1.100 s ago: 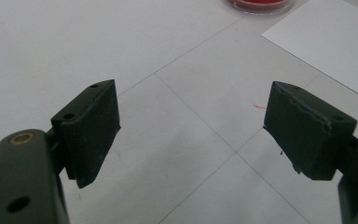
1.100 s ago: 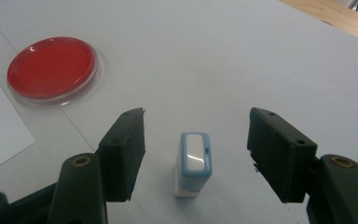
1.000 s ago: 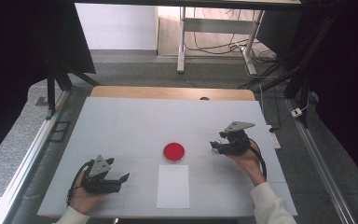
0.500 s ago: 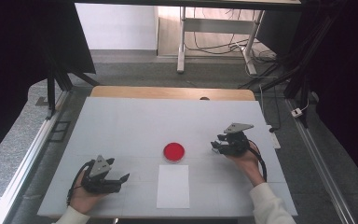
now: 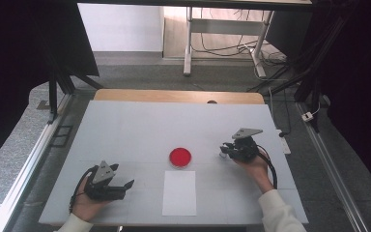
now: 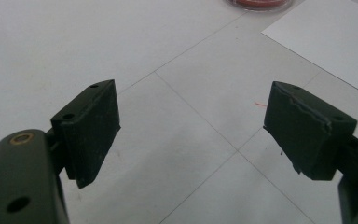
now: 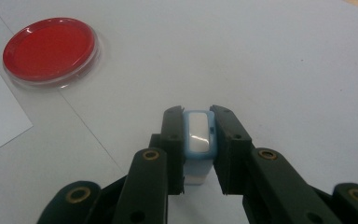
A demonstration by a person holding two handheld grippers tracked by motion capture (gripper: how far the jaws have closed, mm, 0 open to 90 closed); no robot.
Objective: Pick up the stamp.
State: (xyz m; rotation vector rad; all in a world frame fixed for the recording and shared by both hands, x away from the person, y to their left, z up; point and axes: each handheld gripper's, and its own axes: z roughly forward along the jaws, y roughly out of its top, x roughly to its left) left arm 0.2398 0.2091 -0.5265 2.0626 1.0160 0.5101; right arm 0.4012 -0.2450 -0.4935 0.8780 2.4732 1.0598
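A red round dish with a clear rim (image 5: 180, 157) (image 7: 50, 48) lies near the middle of the white table (image 5: 140, 130). Just below it lies a white sheet of paper (image 5: 179, 192) (image 6: 335, 42). My right gripper (image 5: 224, 151) (image 7: 198, 133), right of the dish, has just been closing; its jaws now press on a small block with a pale blue frame and a white face (image 7: 198, 135), which stands on the table. My left gripper (image 5: 125, 186) (image 6: 191, 123) rests at the table's near left, jaws wide apart over bare tabletop. The dish's edge (image 6: 261, 3) shows beyond them.
A wooden strip (image 5: 174, 95) runs along the table's far edge. Metal frame legs and cables (image 5: 212, 43) stand on the floor behind it. Black posts (image 5: 58, 82) flank the table's left side, and a cable with a plug (image 5: 309, 116) lies at the right.
The right gripper's jaws have closed onto the small blue-and-white block. Both hands have stayed in place.
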